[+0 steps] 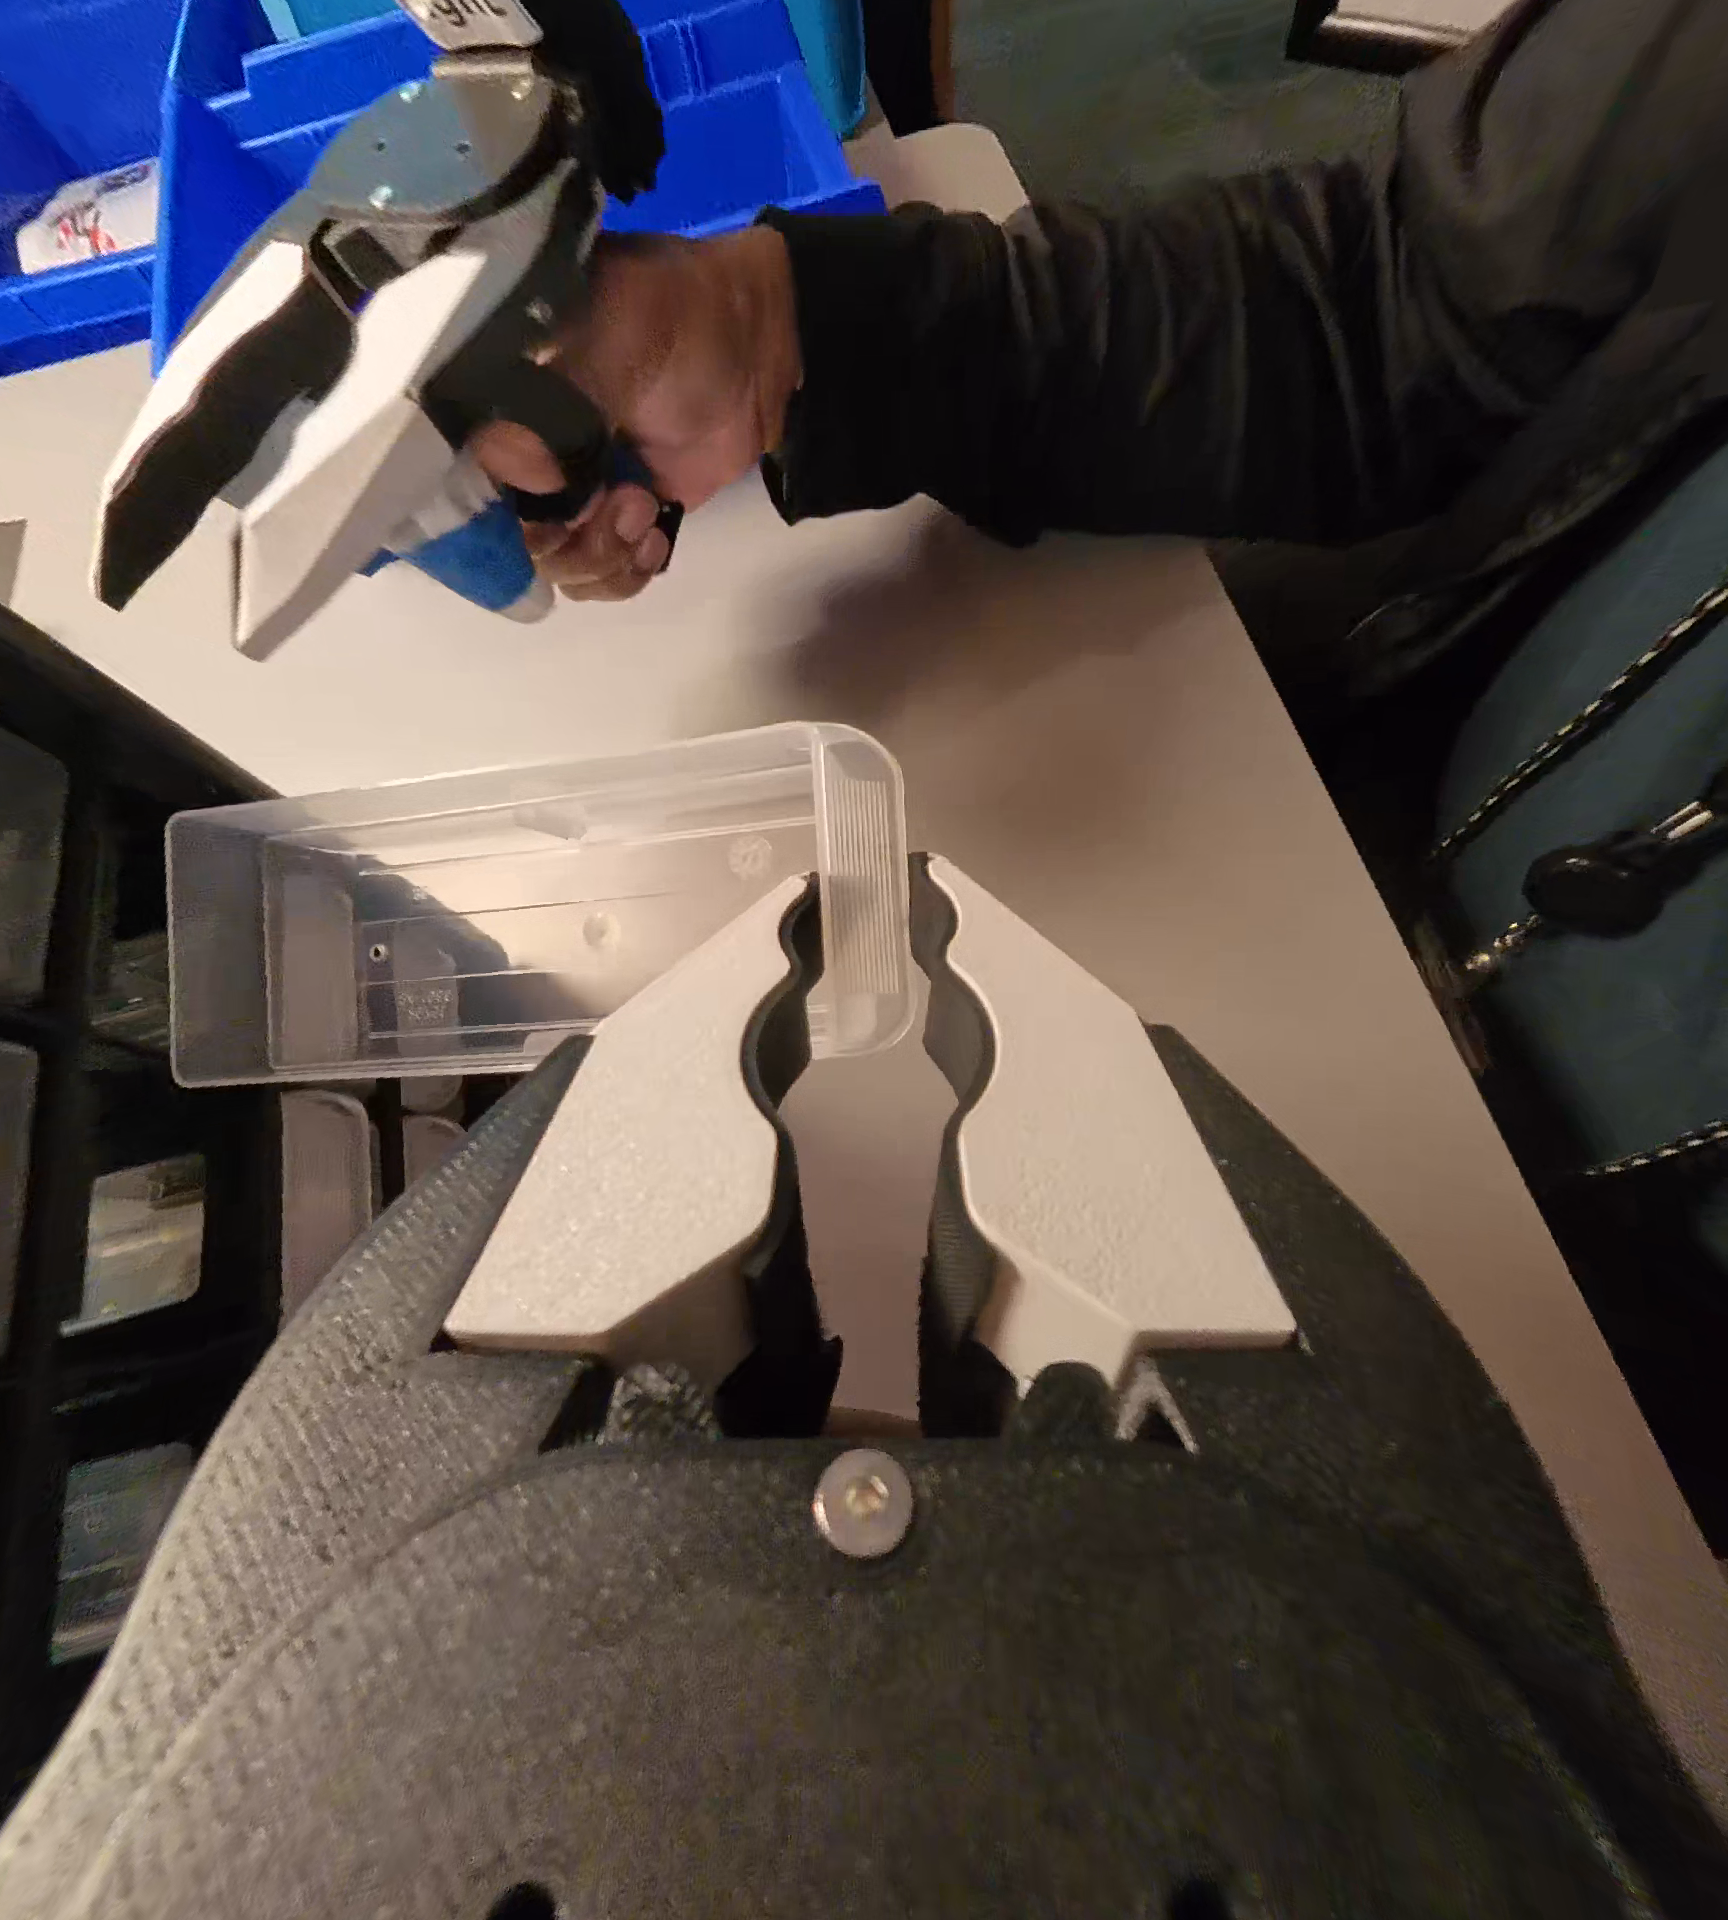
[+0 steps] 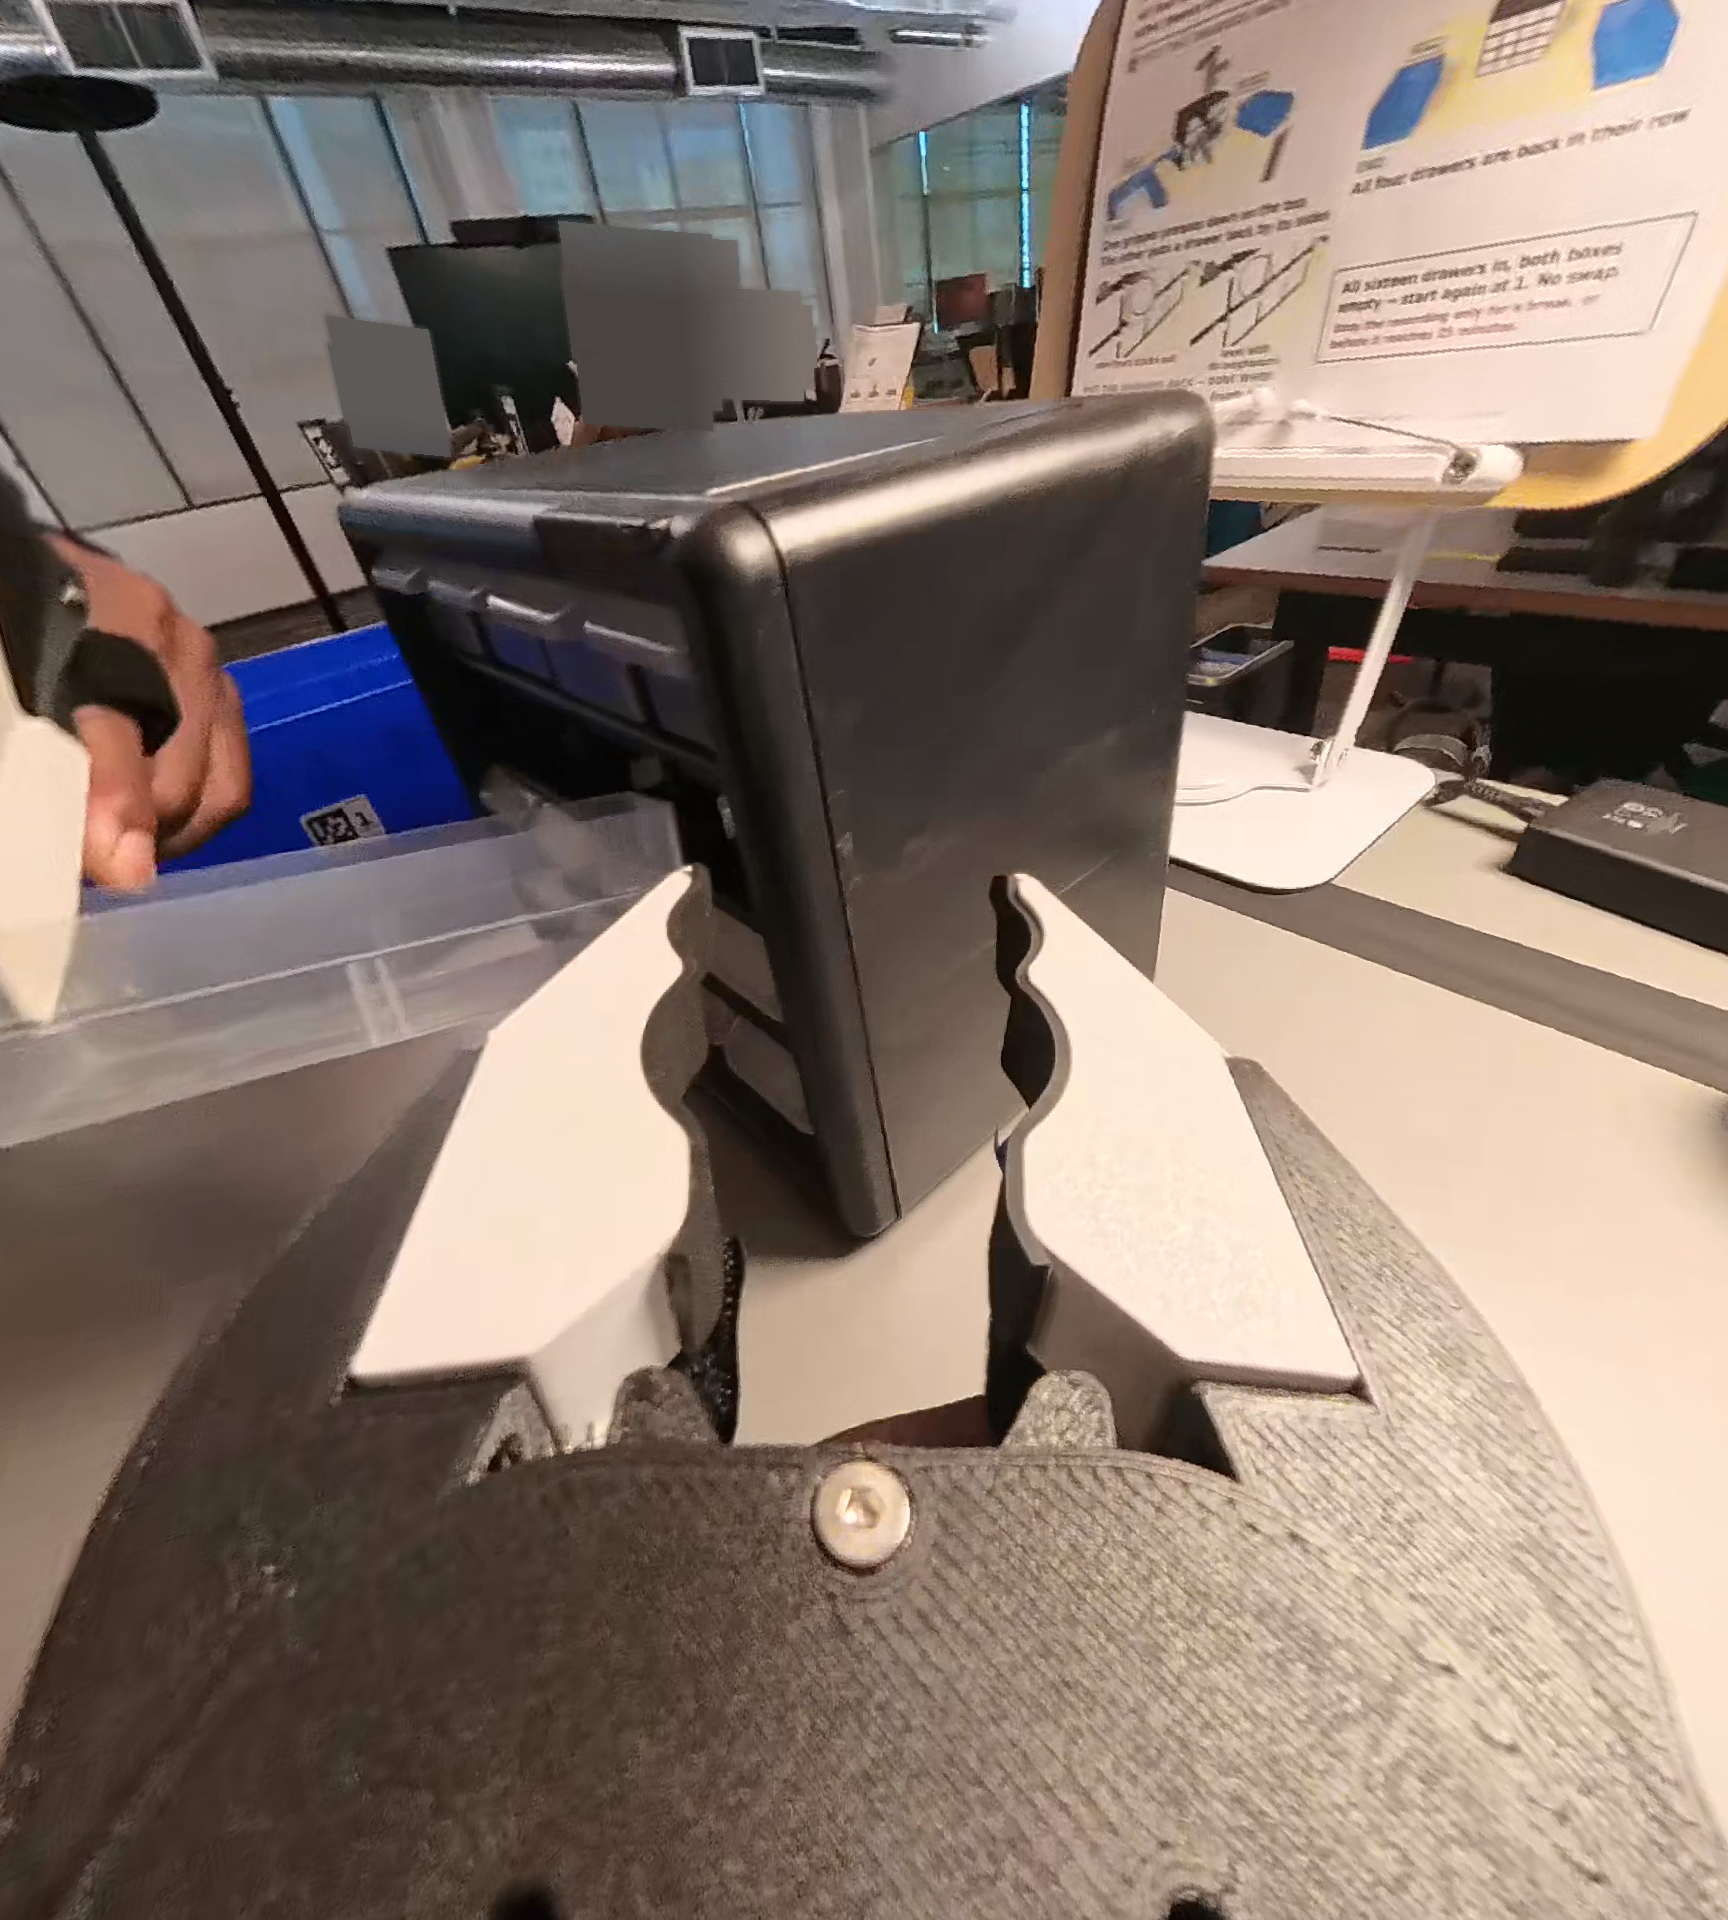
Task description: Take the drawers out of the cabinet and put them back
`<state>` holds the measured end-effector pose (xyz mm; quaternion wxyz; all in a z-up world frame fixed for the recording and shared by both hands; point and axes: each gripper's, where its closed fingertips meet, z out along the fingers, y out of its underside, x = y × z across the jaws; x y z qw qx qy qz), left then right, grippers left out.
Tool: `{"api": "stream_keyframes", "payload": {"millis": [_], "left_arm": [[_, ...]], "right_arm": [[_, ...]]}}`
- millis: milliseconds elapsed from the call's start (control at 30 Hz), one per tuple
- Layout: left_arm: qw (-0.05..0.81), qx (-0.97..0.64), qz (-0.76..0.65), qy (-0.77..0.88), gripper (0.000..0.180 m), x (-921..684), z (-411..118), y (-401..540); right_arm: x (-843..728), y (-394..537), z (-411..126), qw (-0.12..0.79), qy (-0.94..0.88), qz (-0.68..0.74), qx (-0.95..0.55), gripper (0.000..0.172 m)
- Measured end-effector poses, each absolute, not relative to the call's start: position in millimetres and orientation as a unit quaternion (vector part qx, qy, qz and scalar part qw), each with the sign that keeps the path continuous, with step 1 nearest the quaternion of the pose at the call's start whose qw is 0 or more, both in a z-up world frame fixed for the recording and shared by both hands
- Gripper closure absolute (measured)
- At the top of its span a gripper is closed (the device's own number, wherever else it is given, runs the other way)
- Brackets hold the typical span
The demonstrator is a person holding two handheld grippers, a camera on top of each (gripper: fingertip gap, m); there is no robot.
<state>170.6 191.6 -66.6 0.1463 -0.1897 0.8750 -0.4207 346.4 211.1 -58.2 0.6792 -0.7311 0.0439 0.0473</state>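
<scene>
Presently: drawer [image 1: 527,914] held out of cabinet [image 2: 943,779].
Left gripper [image 1: 865,883] clamps the clear drawer's front lip (pads pressing); right gripper [image 2: 844,894] released, over desk [image 1: 1099,831].

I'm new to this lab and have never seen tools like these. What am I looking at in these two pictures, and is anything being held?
No robot here: a person holds a hand-held gripper in each hand, a trigger tool with two white fingers and a camera looking along them.

The left camera's picture shows the left hand-held gripper closed on the ribbed front tab of a clear plastic drawer, pulled out from the black drawer cabinet. The right hand-held gripper, in the person's hand, hovers above it.

The right camera's picture shows that gripper's fingers apart and empty, aimed at the cabinet's corner.

All this is over a pale table, with blue bins beyond.
</scene>
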Motion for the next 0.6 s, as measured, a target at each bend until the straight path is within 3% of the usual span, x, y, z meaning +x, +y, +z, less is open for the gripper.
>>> {"api": "stream_keyframes", "payload": {"millis": [267, 600], "left_arm": [[0.124, -0.2, -0.427, 0.873, 0.164, 191, -55, 178], [0.144, -0.21, -0.392, 0.884, 0.164, 201, -52, 173]], "right_arm": [[369, 213, -21, 0.686, 0.062, 0.058, -0.723, 0.115], [375, 267, 18, 0.615, 0.094, 0.145, -0.769, 0.115]]}}
